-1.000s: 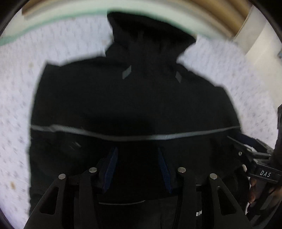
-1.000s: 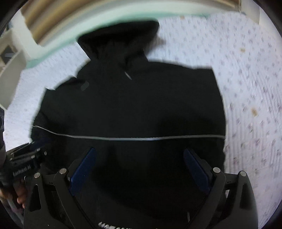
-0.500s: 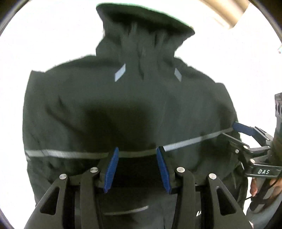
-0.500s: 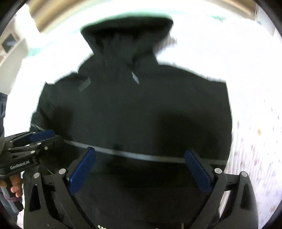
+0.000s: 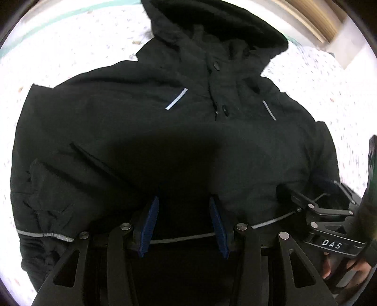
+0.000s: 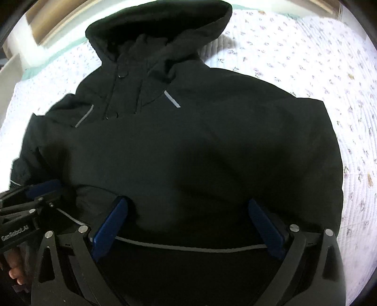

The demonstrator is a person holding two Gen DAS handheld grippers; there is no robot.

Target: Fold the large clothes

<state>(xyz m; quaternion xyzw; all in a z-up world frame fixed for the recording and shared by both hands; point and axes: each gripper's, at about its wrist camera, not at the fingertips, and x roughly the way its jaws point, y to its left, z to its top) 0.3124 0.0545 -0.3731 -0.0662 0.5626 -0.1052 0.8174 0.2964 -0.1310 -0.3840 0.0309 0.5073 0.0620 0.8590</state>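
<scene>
A black hooded jacket (image 5: 146, 131) lies front up on the bed, hood at the far end, with grey reflective strips on the chest and a grey line near the hem; it also fills the right wrist view (image 6: 200, 146). My left gripper (image 5: 183, 223) is open, its blue pads low over the hem at the jacket's middle. My right gripper (image 6: 188, 226) is wide open over the hem on the right half. The right gripper shows in the left wrist view (image 5: 327, 211) at the jacket's right edge; the left gripper shows in the right wrist view (image 6: 35, 195) at its left edge.
The bed has a white quilt with small flowers (image 6: 306, 70) and a mint green border (image 5: 47, 16). A wooden headboard (image 5: 311, 21) runs behind the hood. A white piece of furniture (image 6: 9, 77) stands at the left.
Both grippers have moved forward and down over the jacket; the reflective hem line now sits right at the pads. The left gripper's jaws stay partly open, the right's wide open.
</scene>
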